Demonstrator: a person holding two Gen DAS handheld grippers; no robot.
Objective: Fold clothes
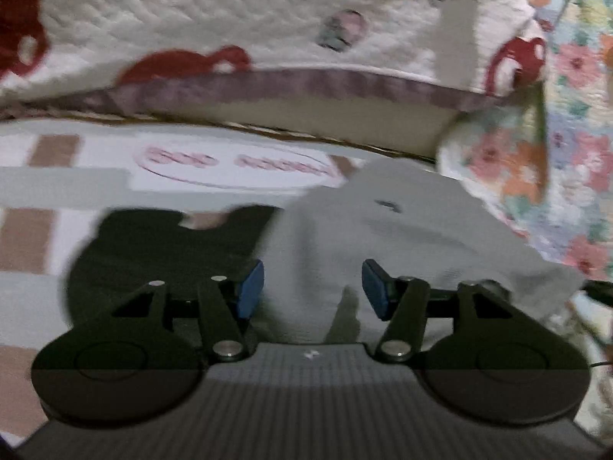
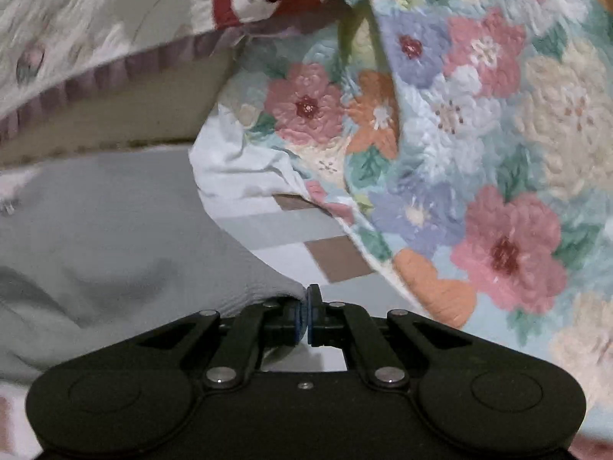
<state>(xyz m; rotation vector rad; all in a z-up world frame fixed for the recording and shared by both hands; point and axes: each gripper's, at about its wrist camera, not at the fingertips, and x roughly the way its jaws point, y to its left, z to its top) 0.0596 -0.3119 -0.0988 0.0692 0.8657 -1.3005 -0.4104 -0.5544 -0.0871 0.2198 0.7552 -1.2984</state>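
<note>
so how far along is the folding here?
Early. Nothing looks folded: the light grey garment is bunched, the dark garment lies flat beside it. In hand: right gripper shut on the grey garment's edge; left gripper open over it. The folds remain.

Dim, even indoor light; both fisheye views bend at the edges, and the left wrist view is motion-blurred throughout.

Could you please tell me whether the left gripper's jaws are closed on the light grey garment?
No, the left gripper has its blue-padded jaws spread wide apart, with the light grey cloth garment lying loosely between them, unpinched.
</note>
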